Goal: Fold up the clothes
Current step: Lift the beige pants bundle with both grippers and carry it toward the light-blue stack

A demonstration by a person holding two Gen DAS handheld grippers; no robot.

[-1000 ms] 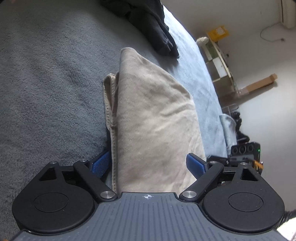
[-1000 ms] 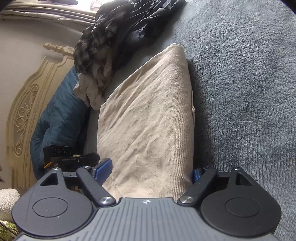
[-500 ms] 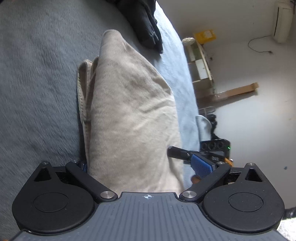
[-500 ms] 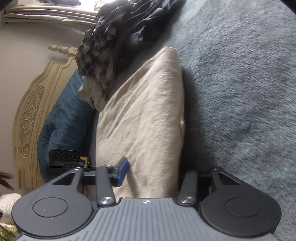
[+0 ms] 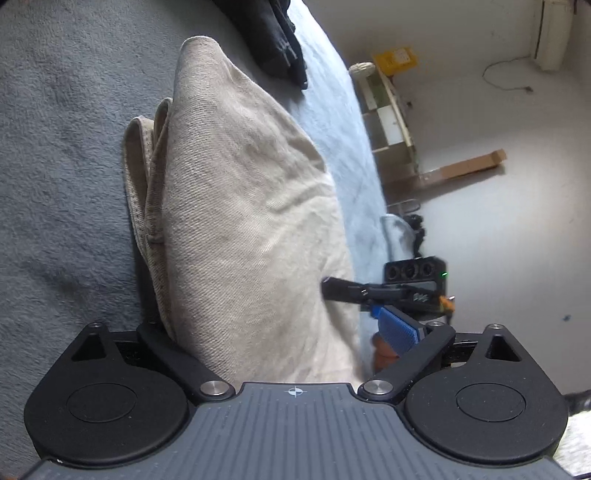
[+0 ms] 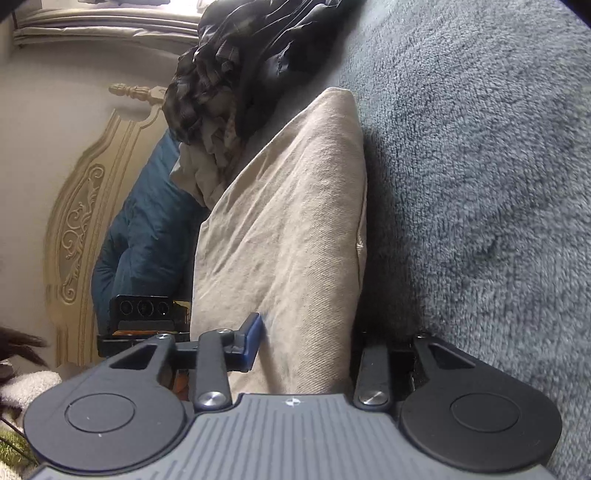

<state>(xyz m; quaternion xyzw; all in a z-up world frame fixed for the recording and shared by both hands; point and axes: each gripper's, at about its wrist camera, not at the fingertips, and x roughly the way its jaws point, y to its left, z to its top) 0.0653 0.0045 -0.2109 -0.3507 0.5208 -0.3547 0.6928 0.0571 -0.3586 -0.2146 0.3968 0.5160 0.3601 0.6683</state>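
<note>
Light: soft daylight, brightest at the far window strip [image 6: 122, 7] in the right wrist view, which is blown out.
Shadows: a dark band is cast on the grey blanket [image 6: 480, 184] right of the beige folded garment [image 6: 288, 221].
Blur: slight smearing is seen near the blue pad [image 5: 397, 330].
Distortion: edges are strongly bent; corners are vignetted black.

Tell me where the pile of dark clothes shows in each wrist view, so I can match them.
Left wrist: dark clothes at top centre, beyond the far tip of the beige folded garment.
Right wrist: dark clothes top left of centre, past the garment's tip.
Shared landmark: the beige folded garment on the grey blanket.
</note>
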